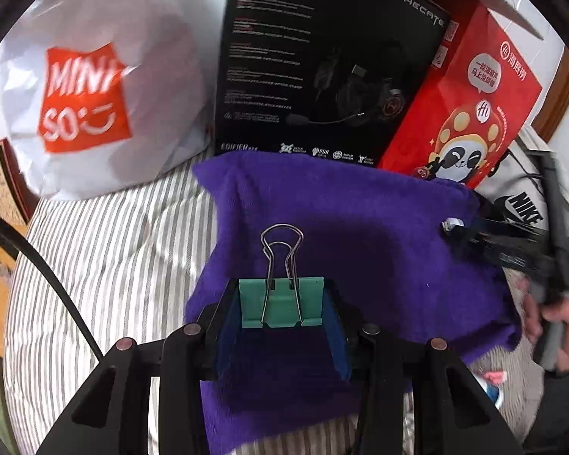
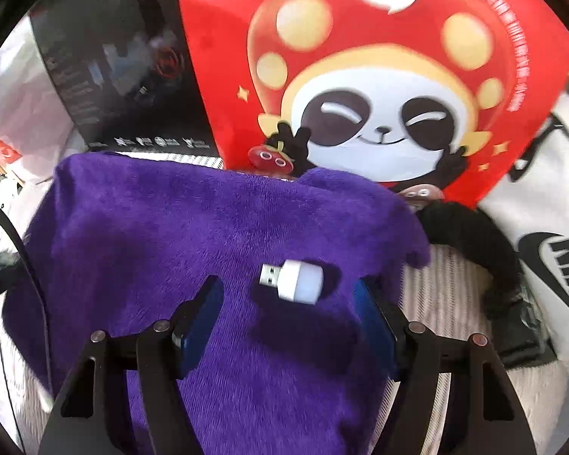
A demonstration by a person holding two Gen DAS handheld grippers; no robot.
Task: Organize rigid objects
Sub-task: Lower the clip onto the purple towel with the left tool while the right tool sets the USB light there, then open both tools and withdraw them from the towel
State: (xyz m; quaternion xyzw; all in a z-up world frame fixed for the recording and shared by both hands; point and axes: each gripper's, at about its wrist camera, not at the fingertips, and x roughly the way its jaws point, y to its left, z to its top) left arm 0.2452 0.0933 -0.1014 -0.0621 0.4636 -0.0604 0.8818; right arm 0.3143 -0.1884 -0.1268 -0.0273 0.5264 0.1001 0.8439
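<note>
One purple towel over striped bedding

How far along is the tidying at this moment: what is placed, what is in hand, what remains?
Placed: a white USB light lies on the purple cloth, between the open fingers of the right gripper, untouched by them. In hand: the left gripper is shut on a green binder clip above the same cloth. Left: setting the clip down. No other loose items are clearly visible.
</note>
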